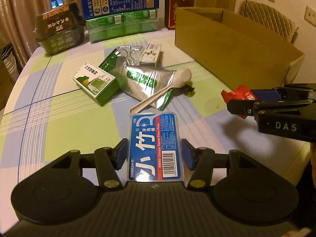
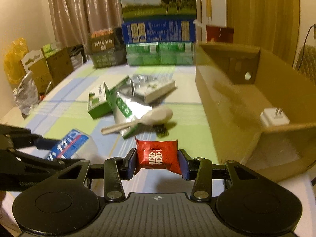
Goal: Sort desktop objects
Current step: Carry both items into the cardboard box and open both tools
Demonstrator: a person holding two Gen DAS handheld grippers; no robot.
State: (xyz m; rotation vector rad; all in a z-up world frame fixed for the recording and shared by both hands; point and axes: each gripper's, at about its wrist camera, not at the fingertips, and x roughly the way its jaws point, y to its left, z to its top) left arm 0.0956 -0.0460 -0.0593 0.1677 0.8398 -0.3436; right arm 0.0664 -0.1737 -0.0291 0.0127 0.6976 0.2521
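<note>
We are working over a table (image 1: 59, 118) covered with a checked cloth in green, blue and pink. The largest item is an open cardboard box (image 1: 233, 51) sitting at the far right; in the right wrist view a white plug adapter (image 2: 273, 117) is lying inside it near the close end. Stacked milk cartons (image 1: 120, 17) are standing along the far edge, with a dark Hongli pack (image 1: 59, 27) to their left.

At mid-table we are seeing a loose pile: a silver and green foil pouch (image 1: 138, 79), a small green and white medicine box (image 1: 94, 83) touching its left side, a white plastic spoon (image 1: 164, 90) lying across the pouch's near right part, and a blister pack (image 1: 130, 54) beside a small white carton (image 1: 151, 54) at the far end. A small dark object is lying just beside the spoon's bowl; we cannot tell what it is.

The left gripper (image 1: 154, 154) is closing its blue pads on the two long sides of a blue dental floss pick box (image 1: 155, 146), which is sitting in the near centre, just short of the spoon handle.

The right gripper (image 2: 157, 163) is clamping a red candy packet (image 2: 158, 155) between its pads, near and to the left of the cardboard box, clear of the pile. From the left wrist view this packet is showing at the right edge, between the black fingers.
</note>
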